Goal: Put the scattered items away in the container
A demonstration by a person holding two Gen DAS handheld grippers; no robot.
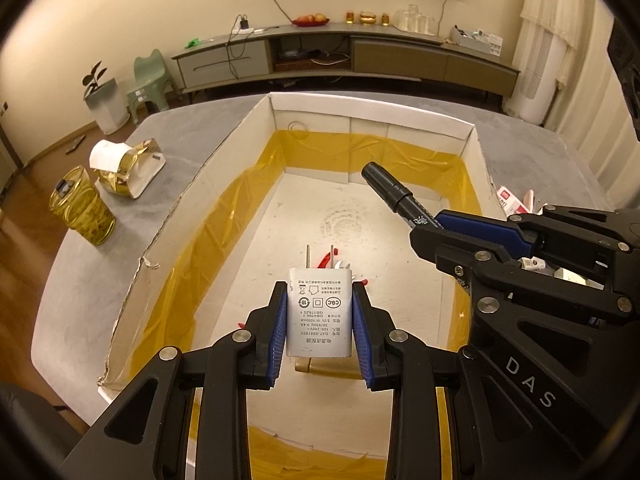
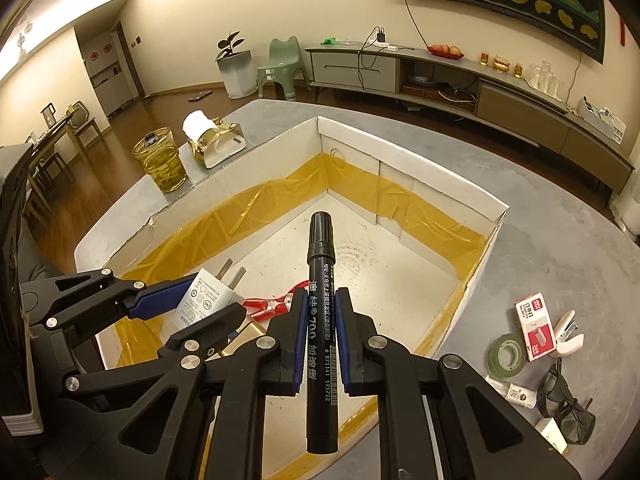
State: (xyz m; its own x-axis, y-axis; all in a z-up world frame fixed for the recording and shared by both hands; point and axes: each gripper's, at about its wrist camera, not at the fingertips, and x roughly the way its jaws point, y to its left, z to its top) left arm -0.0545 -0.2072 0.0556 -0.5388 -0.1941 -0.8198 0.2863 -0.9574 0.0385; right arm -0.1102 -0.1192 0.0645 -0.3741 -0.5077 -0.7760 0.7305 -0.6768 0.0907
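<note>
A white cardboard box lined with yellow tape sits on the grey table; it also shows in the right wrist view. My left gripper is shut on a white plug adapter, held over the box's near end; it also shows in the right wrist view. My right gripper is shut on a black marker, held over the box; the marker also shows in the left wrist view. Red-handled pliers lie inside the box beneath the grippers.
On the table right of the box lie a red staple box, a pink stapler, a green tape roll, dark safety glasses and a small bottle. Left of the box stand a yellow glass and a tissue box.
</note>
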